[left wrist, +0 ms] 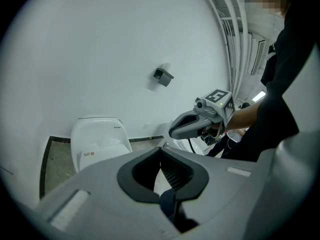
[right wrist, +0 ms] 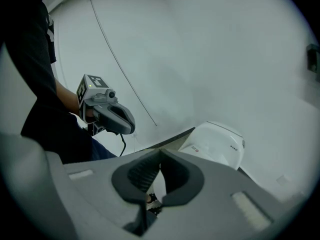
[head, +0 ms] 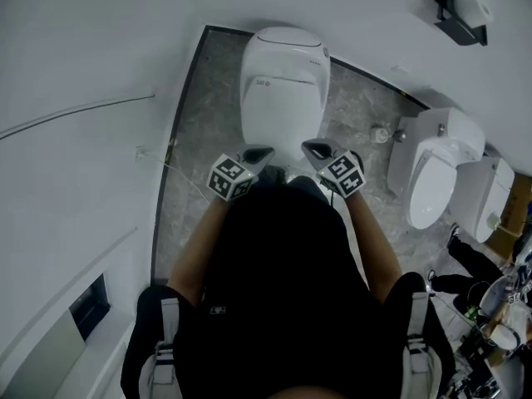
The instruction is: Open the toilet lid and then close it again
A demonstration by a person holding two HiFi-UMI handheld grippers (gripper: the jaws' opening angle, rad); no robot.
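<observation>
Shirt [head: 274, 289] of the person fills the lower frame. Beyond it the left gripper [head: 259, 153] and right gripper [head: 316, 149] hang empty, jaws pressed together, by the front edge of the toilet lid [head: 283, 90], which lies closed at upper centre. It is probably light, stiff, slippery plastic hinged at the back, so lift it under its front lip.

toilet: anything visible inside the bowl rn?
No. The lid is down over the toilet, so the seat and bowl are covered and can't be seen. Only the lid's white top shows, with nothing lying on it.
</observation>
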